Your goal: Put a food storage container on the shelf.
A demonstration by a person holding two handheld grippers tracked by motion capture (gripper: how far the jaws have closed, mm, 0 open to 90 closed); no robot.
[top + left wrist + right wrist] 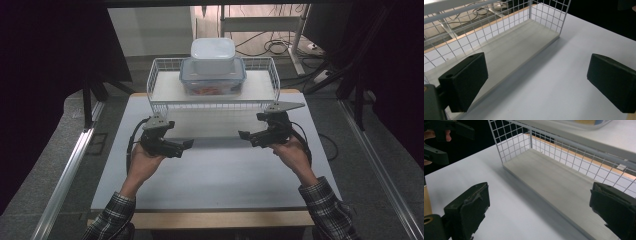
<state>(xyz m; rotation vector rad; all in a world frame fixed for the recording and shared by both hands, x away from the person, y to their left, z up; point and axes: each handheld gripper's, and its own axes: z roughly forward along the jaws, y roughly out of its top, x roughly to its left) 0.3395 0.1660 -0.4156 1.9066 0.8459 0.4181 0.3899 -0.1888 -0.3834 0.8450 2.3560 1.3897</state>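
Two hand-held grippers we hold over the white tabletop (210, 170): left hand-held gripper (186, 145) and right hand-held gripper (243, 135), both spread, gripping nothing. Just beyond them stands the wire rack (162, 92), carrying stacked lidded containers (213, 67).

The white table (215, 175) bears a wire rack (162, 102) at its far edge (two stacked containers (213, 67) on top).

One white wire-mesh shelf rack (165, 95) stands at twelve o'clock on the one white rectangular surface (215, 175). Two plastic food containers sit on it: one clear blue-rimmed box (212, 80), one opaque white box (213, 54) stacked above.
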